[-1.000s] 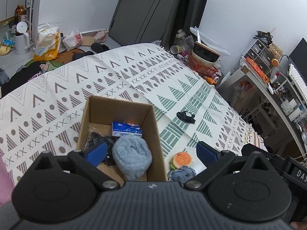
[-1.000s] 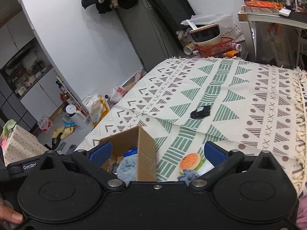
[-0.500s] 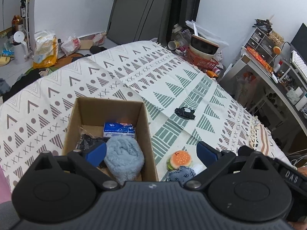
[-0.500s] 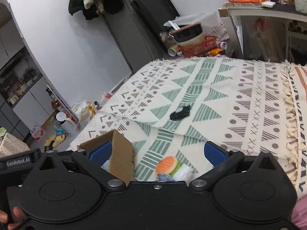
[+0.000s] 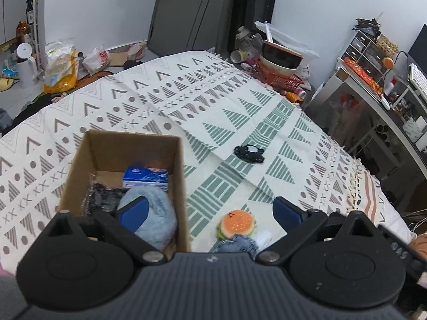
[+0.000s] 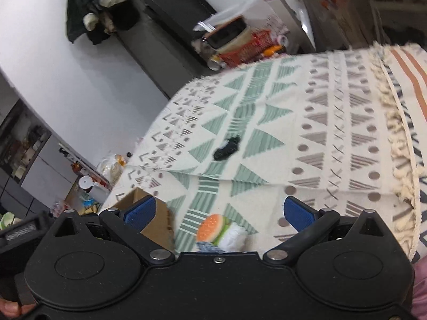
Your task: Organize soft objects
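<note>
A cardboard box point(image 5: 180, 176) stands on the patterned bedspread point(image 5: 165, 98) and holds a fluffy blue-grey bundle point(image 5: 157, 213), a blue tissue pack point(image 5: 145, 177) and a dark item point(image 5: 102, 197). Right of the box lie a plush burger point(image 5: 236, 222), a denim piece point(image 5: 236, 244) and something white point(image 5: 263, 238). A small black object point(image 5: 249, 153) lies farther out. My left gripper point(image 5: 210, 210) is open above the box edge and the burger. My right gripper point(image 6: 218, 213) is open too, with the burger point(image 6: 212, 226) and the box corner point(image 6: 157, 226) between its fingers.
The bedspread's fringed edge point(image 6: 397, 133) runs along the right. Beyond the bed stand an orange basket with bowls point(image 5: 279, 72), a cluttered desk point(image 5: 379, 90) and bags point(image 5: 61, 69) on the floor. A hand point(image 6: 10, 305) grips the other tool at lower left.
The right gripper has swung right and tilted, so the box slid to the lower left of its view. The left gripper has drifted right, bringing the burger between its fingers. Both stay open.
</note>
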Tool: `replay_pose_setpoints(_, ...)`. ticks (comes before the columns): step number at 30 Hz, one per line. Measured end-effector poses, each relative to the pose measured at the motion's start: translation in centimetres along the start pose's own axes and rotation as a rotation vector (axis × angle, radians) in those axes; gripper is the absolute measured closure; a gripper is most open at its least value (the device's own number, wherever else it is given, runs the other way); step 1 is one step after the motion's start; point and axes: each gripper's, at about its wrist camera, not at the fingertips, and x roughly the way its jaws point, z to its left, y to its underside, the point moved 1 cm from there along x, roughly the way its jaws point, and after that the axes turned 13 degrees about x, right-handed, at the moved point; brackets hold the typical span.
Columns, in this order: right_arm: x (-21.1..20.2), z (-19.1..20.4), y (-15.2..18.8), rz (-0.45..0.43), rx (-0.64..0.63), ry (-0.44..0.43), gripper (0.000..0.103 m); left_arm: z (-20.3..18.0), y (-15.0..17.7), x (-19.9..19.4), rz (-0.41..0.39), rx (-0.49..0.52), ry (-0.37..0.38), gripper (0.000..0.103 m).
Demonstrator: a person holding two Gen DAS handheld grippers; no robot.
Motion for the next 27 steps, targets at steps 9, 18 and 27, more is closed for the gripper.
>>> replay_pose_setpoints(9, 2.0, -2.9, -0.6, 0.093, 0.127, -0.039, 0.017, -3.4, 0.0, 2.7, 0.058, 0.031, 0.037, 0.02)
replay_pose_setpoints(18, 5.3, -3.8, 0.4, 0.227, 0.2, -0.052, 0.038, -4.4, 1.8, 6.5, 0.157, -0.019, 0.043, 0.048)
replay_pose_setpoints(27, 6.8, -5.1, 0.7, 0.267, 0.252, -0.049, 0.049, -5.2, 3.1, 10.6, 0.249, -0.087, 0.031, 0.059)
